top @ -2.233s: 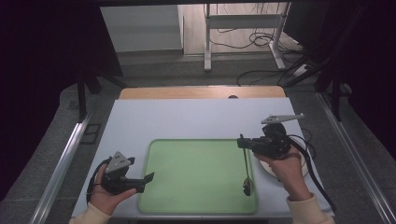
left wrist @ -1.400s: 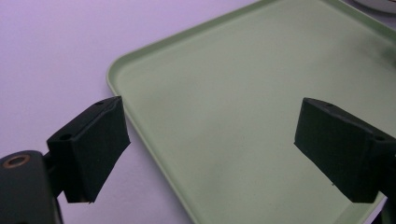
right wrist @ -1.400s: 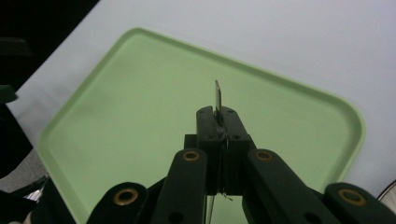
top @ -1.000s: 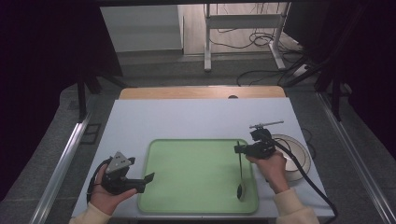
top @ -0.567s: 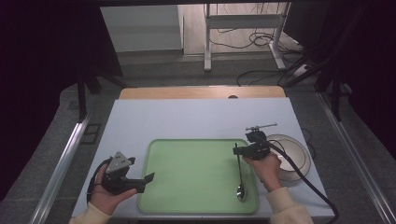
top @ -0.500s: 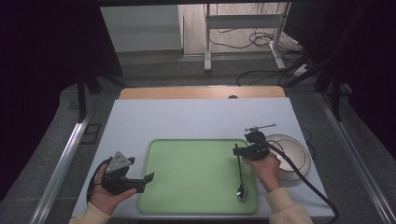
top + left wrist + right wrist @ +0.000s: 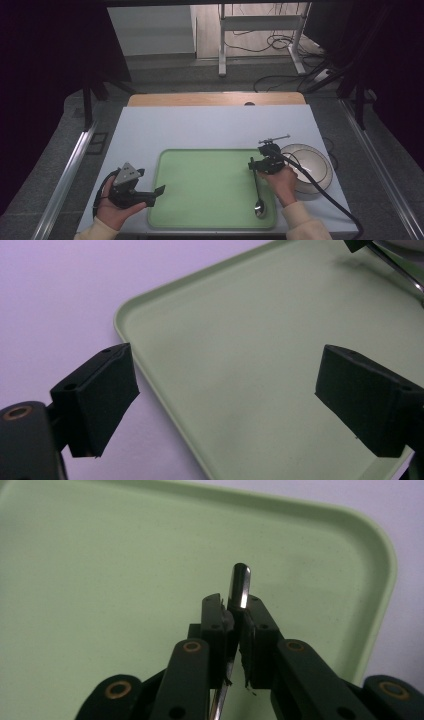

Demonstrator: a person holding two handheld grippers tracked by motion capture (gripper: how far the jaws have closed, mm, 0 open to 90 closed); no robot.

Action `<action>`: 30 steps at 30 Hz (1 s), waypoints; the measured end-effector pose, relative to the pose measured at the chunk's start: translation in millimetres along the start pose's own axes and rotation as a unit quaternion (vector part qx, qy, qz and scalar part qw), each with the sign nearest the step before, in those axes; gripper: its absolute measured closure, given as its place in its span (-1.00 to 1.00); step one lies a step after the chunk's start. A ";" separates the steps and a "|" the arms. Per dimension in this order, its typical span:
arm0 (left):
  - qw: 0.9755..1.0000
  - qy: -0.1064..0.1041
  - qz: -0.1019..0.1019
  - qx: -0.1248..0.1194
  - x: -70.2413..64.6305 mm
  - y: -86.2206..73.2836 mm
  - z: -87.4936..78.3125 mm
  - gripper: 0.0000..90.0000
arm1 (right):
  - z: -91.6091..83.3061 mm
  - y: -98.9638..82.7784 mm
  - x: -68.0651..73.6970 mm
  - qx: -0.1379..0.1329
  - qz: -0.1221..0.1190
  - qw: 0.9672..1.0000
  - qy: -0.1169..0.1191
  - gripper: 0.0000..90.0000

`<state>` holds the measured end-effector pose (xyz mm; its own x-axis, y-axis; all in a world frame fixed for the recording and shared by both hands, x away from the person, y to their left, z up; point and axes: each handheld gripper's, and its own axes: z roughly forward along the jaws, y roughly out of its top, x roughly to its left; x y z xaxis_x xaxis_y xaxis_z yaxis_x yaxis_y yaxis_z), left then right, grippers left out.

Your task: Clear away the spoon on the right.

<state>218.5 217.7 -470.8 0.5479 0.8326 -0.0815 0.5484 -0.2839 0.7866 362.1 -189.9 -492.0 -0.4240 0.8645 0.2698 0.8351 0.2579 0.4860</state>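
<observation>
Spoon (image 7: 258,191) lies lengthwise on tray (image 7: 200,170), bowl toward person (handle between right tongs (image 7: 253,166), just loosening); left tongs (image 7: 157,192) wide.

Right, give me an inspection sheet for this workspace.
Surface: white table with a green tray on it.
Job's things: spoon, scoop end resting on the tray's right side; bowl on the table, right of the tray.
Clutter: nothing seen.
Grippers: left gripper open, empty, at the tray's left edge; right gripper jaws have just been opening, spoon handle between them.
Cables: black cable trails from the right gripper.
Surroundings: floor cables beyond the table.
</observation>
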 end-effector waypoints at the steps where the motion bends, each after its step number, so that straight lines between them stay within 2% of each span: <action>1: 1.000 0.000 -0.001 0.000 0.0 0.0 -0.1 -0.79 | 0.9 -0.5 0.5 0.002 -0.003 1.000 -0.003 0.52; 3: 1.000 0.000 -0.001 -0.001 0.2 0.0 -0.4 -0.79 | 3.3 -0.7 1.6 0.008 -0.003 1.000 0.000 0.12; 4: 1.000 0.000 -0.001 -0.001 0.3 0.0 -0.5 -0.79 | 4.2 -0.7 2.1 0.011 -0.005 1.000 -0.001 0.03; 7: 1.000 -0.001 -0.001 -0.001 0.2 0.0 -0.5 -0.79 | 1.1 -0.6 4.7 -0.004 0.000 1.000 0.000 -0.10; 9: 1.000 0.000 -0.001 -0.001 0.0 -0.1 -0.5 -0.79 | -3.4 0.7 5.7 -0.018 0.003 1.000 0.003 -0.15; 18: 1.000 -0.001 -0.001 -0.001 0.1 0.1 -0.8 -0.79 | -14.6 2.5 9.8 -0.040 0.001 0.999 0.011 -0.28; 24: 1.000 -0.003 -0.007 -0.003 1.7 0.6 -0.7 -0.79 | -25.5 3.6 10.5 -0.051 -0.019 0.998 0.021 -0.36; 30: 1.000 0.004 -0.005 -0.002 3.4 -0.6 -2.3 -0.79 | -33.5 7.2 8.0 -0.065 -0.041 0.996 0.044 -0.51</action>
<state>218.6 221.8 -470.1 0.5371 0.8392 -0.0855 0.5512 -0.2724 0.7887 352.9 -195.6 -458.5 -0.5236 0.7995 0.2943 0.7464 0.2639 0.6109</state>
